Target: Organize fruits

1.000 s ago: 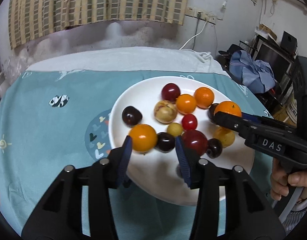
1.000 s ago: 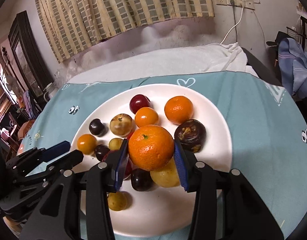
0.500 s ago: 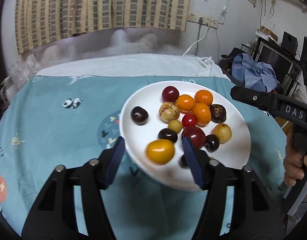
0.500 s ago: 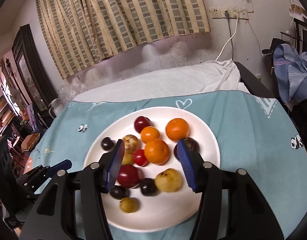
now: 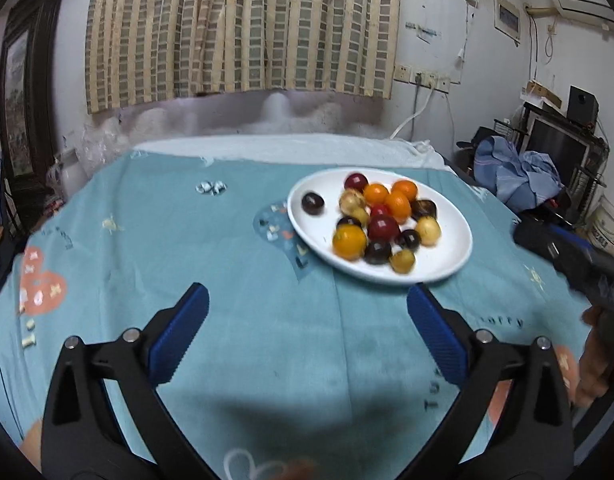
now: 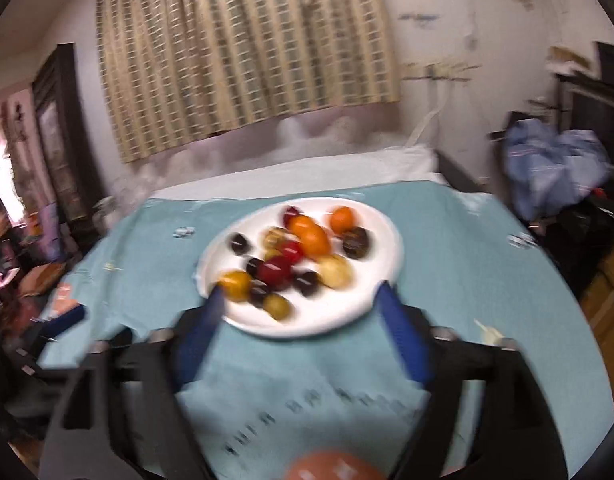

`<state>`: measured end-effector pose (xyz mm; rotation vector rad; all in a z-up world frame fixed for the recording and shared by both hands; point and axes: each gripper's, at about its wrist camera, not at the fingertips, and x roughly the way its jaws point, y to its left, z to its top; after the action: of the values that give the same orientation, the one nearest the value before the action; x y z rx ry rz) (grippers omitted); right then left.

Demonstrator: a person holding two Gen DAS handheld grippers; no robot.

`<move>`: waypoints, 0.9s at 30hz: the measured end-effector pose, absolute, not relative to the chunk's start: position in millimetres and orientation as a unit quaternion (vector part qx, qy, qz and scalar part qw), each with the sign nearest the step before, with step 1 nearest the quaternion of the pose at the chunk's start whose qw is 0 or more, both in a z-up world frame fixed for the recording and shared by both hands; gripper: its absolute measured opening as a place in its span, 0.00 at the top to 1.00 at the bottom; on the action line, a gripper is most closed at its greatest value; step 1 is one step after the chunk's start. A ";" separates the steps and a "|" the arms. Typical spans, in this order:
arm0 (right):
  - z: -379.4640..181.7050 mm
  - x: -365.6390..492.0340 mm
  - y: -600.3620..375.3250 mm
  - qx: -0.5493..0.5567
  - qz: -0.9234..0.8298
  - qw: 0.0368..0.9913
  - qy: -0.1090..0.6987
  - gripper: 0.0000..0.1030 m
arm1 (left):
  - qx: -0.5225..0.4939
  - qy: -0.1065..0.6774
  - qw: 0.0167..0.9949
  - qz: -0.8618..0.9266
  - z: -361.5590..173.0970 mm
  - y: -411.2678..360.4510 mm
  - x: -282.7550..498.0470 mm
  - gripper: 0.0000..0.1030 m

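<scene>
A white plate [image 5: 439, 268] lies on the teal cloth and holds several small fruits: oranges, red and dark plums, yellow ones. A yellow-orange fruit [image 5: 349, 242] sits at the plate's near side. My left gripper [image 5: 307, 294] hovers over bare cloth short of the plate, its jaws opening wide with nothing between them. In the blurred right wrist view, the right gripper [image 6: 299, 291] stands just short of the plate's [image 6: 339, 316] near rim, jaws opening wide, holding nothing. The right gripper [image 5: 579, 264] also shows at the left view's right edge, held by a hand [image 5: 599, 360].
The teal cloth [image 5: 187, 240] covers the whole table, with bare stretches left of the plate and in front of it. A striped curtain [image 5: 243, 28] hangs on the wall behind. A pile of blue clothes [image 5: 519, 176] lies to the right, a dark cabinet [image 6: 63, 128] to the left.
The right gripper let go of an orange onto the plate, and the left released a yellow-orange fruit there. Both jaws spread wide and both grippers pulled back and up from the plate.
</scene>
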<state>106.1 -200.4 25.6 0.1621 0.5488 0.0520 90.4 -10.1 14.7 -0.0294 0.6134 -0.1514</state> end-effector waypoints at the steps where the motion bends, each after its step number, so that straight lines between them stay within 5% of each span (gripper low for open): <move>1: 18.7 96.0 -204.2 0.076 0.010 0.960 0.267 0.01 | -0.019 0.306 0.948 -0.082 13.3 -10.2 89.9 0.02; 27: -2.1 92.6 -192.0 0.030 -0.018 0.957 0.288 0.01 | 0.040 0.295 0.951 -0.083 11.9 -39.1 72.6 0.02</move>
<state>92.6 -192.0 -2.1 0.0616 0.5840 -0.0370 72.6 -39.1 11.9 0.0812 0.5989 -0.1682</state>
